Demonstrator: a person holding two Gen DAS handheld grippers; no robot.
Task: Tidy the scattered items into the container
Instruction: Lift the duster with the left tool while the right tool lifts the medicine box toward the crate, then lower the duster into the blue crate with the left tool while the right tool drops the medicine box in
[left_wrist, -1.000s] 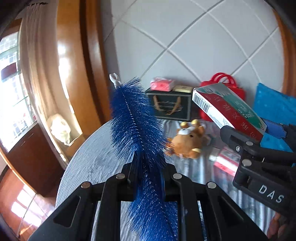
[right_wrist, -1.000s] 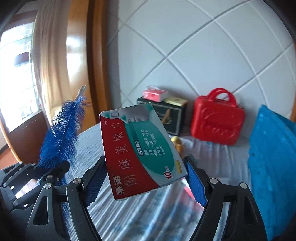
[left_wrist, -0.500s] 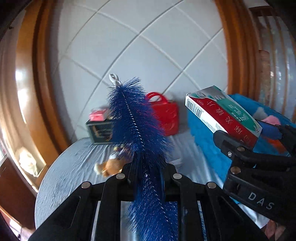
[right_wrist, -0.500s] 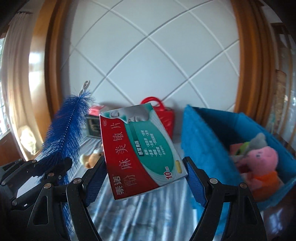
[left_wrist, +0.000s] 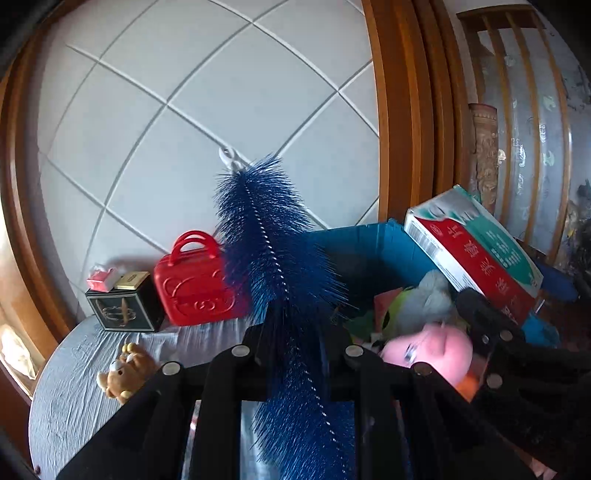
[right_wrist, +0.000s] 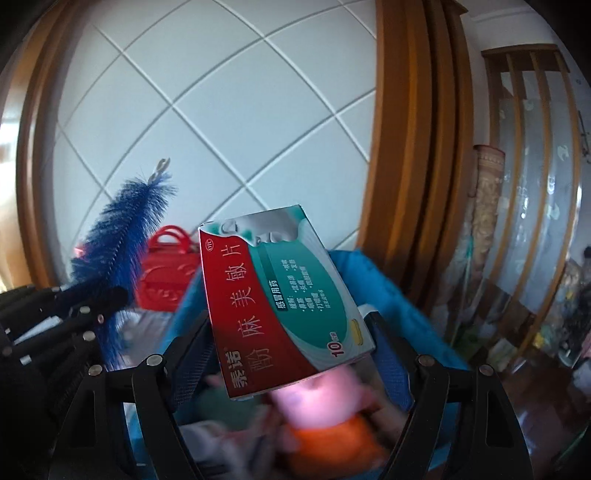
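Blue brush clamped between left fingers; box between right fingers.

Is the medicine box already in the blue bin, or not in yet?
Not in yet. The medicine box is clamped in the right gripper, held above the blue bin with the pink plush below.

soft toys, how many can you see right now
3: a small brown plush bear lying on the grey table, plus a pink plush toy and a grey-green plush toy inside the blue fabric bin. More may be hidden there.
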